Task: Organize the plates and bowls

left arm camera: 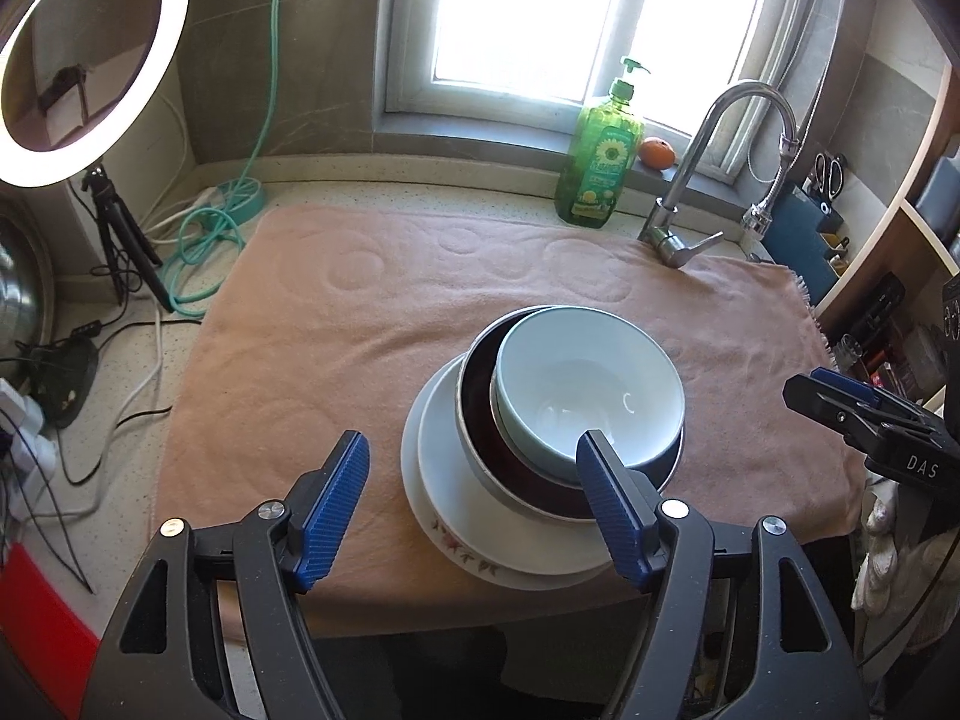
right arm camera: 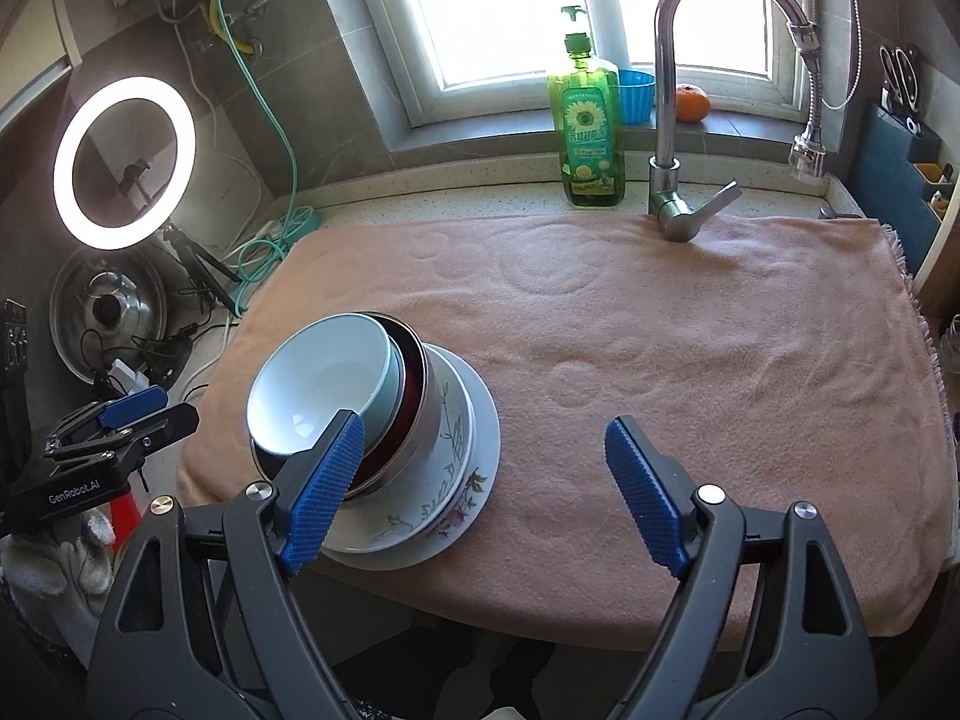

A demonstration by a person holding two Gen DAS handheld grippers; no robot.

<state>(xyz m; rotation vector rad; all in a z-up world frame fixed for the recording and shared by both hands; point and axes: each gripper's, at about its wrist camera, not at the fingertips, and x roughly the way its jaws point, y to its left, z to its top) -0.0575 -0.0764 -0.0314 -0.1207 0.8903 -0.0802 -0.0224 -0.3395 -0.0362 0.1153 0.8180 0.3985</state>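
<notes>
Left wrist view: glossy pale-blue bowl [left arm camera: 591, 387] nests in a seemingly steel bowl [left arm camera: 480, 420]; both ribbed claws [left arm camera: 474, 507] [right arm camera: 483, 495] released.

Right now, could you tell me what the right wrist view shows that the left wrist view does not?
Only the right wrist view shows the blue cup on the windowsill and the pot lid below the ring light. Only the left wrist view shows a red object at the lower left. Both show the stacked dishes on the pink towel, the soap bottle, the faucet and the orange.
</notes>
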